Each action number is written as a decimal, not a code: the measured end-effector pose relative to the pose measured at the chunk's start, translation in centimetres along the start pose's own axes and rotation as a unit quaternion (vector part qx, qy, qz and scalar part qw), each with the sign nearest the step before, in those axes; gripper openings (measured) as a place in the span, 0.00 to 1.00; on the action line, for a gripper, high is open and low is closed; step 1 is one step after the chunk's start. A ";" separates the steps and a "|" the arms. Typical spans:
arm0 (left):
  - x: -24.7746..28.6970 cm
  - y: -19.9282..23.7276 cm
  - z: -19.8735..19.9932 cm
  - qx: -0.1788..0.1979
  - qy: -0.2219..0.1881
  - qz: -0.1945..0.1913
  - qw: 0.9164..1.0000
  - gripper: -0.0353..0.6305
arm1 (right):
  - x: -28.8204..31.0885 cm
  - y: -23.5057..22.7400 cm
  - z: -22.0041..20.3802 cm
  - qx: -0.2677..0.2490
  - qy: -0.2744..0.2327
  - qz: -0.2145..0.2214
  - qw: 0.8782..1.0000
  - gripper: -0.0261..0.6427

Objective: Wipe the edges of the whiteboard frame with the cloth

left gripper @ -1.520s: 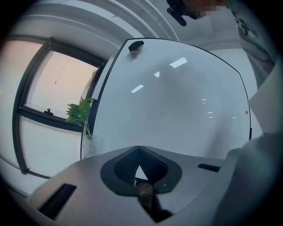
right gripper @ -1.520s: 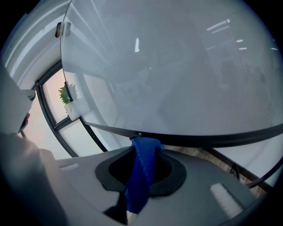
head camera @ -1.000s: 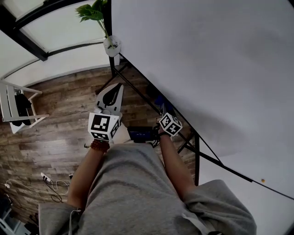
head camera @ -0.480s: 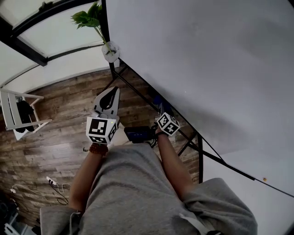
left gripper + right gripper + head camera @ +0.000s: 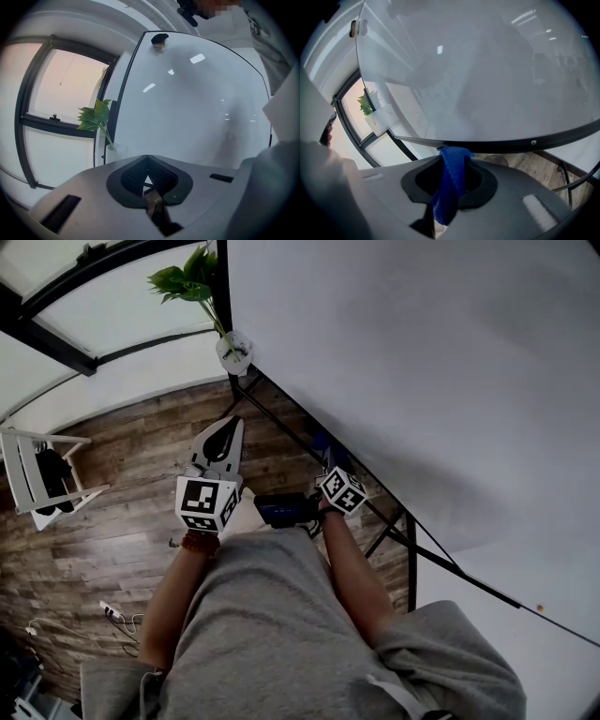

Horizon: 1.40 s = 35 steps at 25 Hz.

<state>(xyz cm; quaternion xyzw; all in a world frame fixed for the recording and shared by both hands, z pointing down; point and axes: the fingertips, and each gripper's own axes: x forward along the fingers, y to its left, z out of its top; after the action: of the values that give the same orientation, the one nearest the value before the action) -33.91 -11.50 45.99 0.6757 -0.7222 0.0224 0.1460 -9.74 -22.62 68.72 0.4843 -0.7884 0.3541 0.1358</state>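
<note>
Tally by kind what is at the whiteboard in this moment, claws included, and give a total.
claws: 2 (left claw shut with nothing in it, right claw shut on the cloth)
cloth, blue: 1
whiteboard: 1
plant, beside the board's edge: 1
Total: 5

Soft daylight comes through the window (image 5: 65,89), which glows pale pink in the left gripper view, and small bright reflections glint on the whiteboard (image 5: 197,103). Both gripper views bulge strongly, with black corners. The head view is dimmer and bends at its edges.
</note>
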 end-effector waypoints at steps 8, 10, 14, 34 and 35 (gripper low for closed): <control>0.9 1.8 -0.4 -0.003 0.017 -0.007 1.000 0.07 | 1.4 2.0 -0.1 0.005 0.003 0.003 1.000 0.16; 1.0 2.2 -0.5 -0.004 0.019 -0.008 1.000 0.07 | 1.6 2.4 -0.1 0.004 0.003 0.002 1.000 0.16; 1.5 3.0 -0.6 -0.005 0.022 -0.011 1.000 0.07 | 2.2 3.0 -0.1 0.005 0.003 0.003 1.000 0.16; 2.0 7.2 0.5 0.000 0.031 -0.009 0.999 0.07 | 4.3 6.6 -0.2 0.016 0.004 0.000 1.000 0.16; 2.1 7.4 0.5 0.000 0.031 -0.010 0.999 0.07 | 4.4 6.7 -0.3 0.014 0.004 -0.001 1.000 0.16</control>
<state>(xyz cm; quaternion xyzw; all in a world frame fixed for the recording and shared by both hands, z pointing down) -41.34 -12.99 47.22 0.6816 -0.7108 0.0418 0.1687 -17.72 -23.50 68.51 0.4854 -0.7823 0.3672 0.1327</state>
